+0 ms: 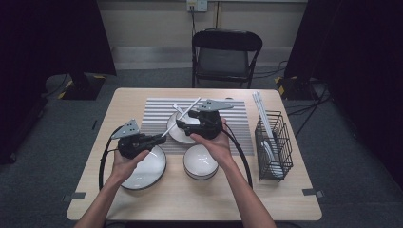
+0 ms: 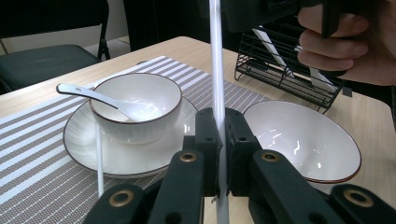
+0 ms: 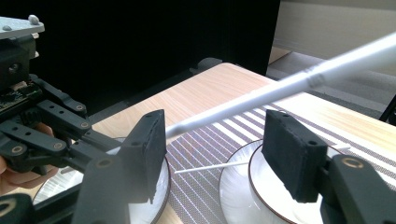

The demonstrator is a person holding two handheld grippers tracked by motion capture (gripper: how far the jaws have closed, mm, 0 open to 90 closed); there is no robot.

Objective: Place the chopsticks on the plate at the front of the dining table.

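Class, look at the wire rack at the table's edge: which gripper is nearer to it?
Right. The right gripper hovers over the striped mat, a short way from the wire rack; the left gripper sits farther off, above the big plate.

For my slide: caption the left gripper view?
Left hand-held gripper clamps a white chopstick before a spoon in a bowl.

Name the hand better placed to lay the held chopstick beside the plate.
Left, likely: the left tool is shut on the white chopstick. The right tool stands open around it, not gripping.
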